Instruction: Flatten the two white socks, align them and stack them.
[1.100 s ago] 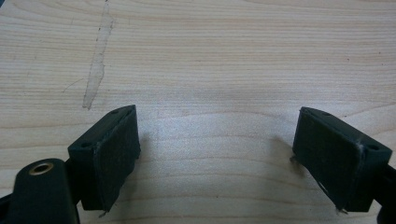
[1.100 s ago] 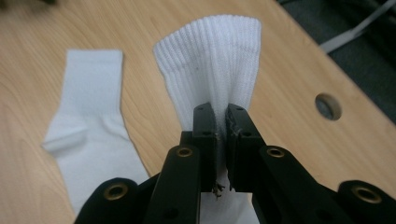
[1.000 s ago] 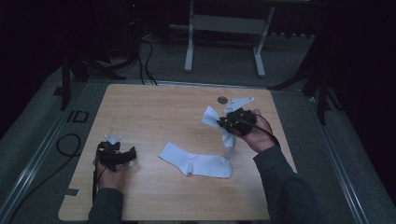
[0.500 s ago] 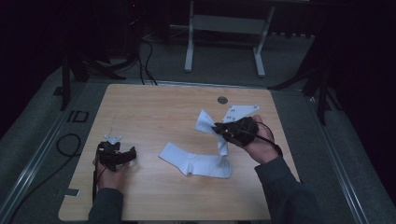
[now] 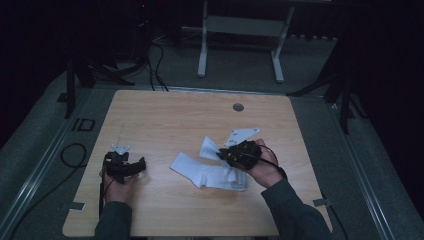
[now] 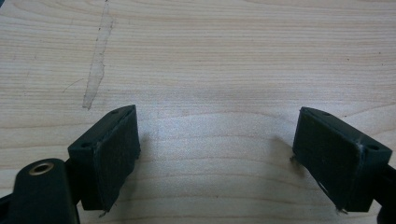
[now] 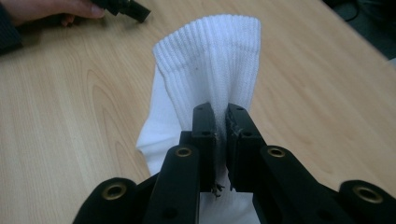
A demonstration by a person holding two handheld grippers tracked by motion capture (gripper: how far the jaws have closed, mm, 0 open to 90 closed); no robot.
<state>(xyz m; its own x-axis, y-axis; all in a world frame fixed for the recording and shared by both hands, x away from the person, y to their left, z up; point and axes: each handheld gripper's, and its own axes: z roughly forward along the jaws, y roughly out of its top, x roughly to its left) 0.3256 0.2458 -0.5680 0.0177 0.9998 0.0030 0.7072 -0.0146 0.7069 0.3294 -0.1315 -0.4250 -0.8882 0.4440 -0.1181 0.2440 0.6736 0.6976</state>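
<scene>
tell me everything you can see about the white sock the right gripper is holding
The white ribbed knit sock is soft cotton-like fabric, pinched near its cuff between the shut jaws of the right gripper. The ribbed cuff fans out beyond the jaws, its opening pressed flat. In the high view the sock hangs over a second white sock lying flat on the light wooden table, at its right half.

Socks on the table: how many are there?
2. One sock lies flat mid-table; the other sock is pinched in the right gripper, partly over the first. Folds might hide more.
</scene>
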